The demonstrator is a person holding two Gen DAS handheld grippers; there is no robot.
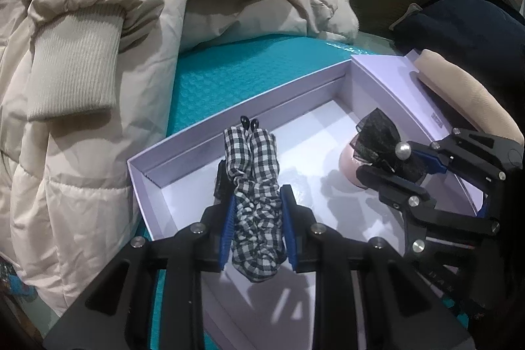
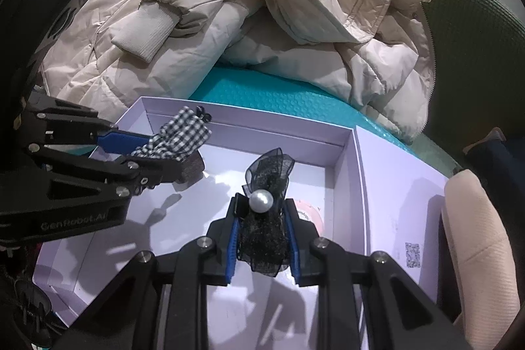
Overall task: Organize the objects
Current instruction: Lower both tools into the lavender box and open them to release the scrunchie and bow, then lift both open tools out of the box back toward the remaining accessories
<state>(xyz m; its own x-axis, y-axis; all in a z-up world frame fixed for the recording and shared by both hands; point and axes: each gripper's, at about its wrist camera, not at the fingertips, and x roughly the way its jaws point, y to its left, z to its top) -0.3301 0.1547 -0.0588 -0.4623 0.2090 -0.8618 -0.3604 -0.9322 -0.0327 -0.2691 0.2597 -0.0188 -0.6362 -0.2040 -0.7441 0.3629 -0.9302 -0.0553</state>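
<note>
Left wrist view, left gripper [image 1: 257, 218] pinching a checked hair clip [image 1: 254, 186] over the lavender box [image 1: 203, 140] at lower centre, right wrist view, right gripper [image 2: 262, 238] clamping a black pearl bow [image 2: 267, 202] above the same box, cream jacket [image 2: 229, 5] lying across the top

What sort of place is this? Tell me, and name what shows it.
Probably a home bedroom or living area: a puffer jacket heaped by a green chair, with hair accessories going into a white box.

A teal mat [image 1: 249, 71] carries the lavender box [image 1: 183, 150] and cream jacket [image 1: 82, 54].
</note>
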